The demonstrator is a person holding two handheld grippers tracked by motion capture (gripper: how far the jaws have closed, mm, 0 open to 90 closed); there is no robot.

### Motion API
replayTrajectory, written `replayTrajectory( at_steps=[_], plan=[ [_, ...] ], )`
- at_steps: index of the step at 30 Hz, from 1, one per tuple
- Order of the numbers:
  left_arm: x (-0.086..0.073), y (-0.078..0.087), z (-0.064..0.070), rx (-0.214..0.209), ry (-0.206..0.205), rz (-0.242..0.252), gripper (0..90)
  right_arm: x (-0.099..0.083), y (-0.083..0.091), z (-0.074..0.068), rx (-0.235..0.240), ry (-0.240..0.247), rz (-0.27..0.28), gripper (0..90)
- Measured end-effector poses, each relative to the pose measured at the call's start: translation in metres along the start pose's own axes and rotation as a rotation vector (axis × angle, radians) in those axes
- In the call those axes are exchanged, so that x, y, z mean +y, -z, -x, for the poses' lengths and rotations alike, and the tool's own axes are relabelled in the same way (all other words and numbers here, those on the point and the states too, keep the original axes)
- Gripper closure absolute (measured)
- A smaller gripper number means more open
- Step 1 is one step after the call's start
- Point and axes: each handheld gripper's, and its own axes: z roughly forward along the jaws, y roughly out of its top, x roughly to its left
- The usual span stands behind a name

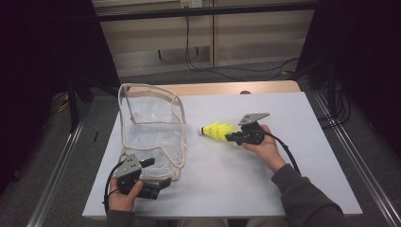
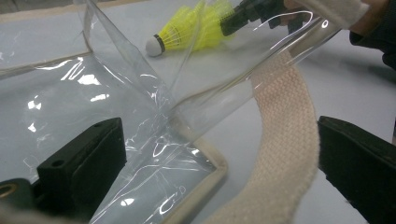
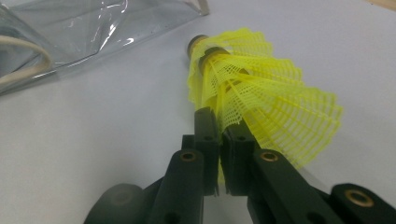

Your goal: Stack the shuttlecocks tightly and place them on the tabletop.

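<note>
A yellow mesh shuttlecock [image 1: 218, 130] [image 3: 266, 88] with a white cork tip lies low over the white table, cork pointing left toward the bag. My right gripper [image 1: 232, 137] [image 3: 219, 128] is shut on the edge of its skirt. A clear plastic bag [image 1: 151, 127] [image 2: 84, 98] [image 3: 93, 28] with beige trim stands open at the left. My left gripper [image 1: 158, 172] [image 2: 219, 163] is open at the bag's near corner. The bag's corner and a beige woven strap [image 2: 285, 135] lie between its jaws, untouched by them. The shuttlecock [image 2: 187, 30] shows through the plastic beyond.
The white table top [image 1: 246, 179] has bare room in front and to the right. A wooden strip [image 1: 227, 88] runs along its far edge. Cables [image 1: 203, 64] lie on the floor behind, and metal rails [image 1: 350, 156] flank the table.
</note>
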Motion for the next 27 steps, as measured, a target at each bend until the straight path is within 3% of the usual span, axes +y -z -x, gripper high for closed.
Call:
replayTrajectory(
  at_steps=[20,27],
  plan=[
    [0.0003,0.0001,0.0005,0.006,-0.001,-0.005,2.8,-0.0047,0.0064,-0.007,0.006,-0.044,0.002,67.4],
    [0.0005,0.0004,0.0008,0.007,0.0,-0.009,2.8,-0.0038,0.0069,-0.0083,0.015,-0.071,0.011,56.0]
  ],
)
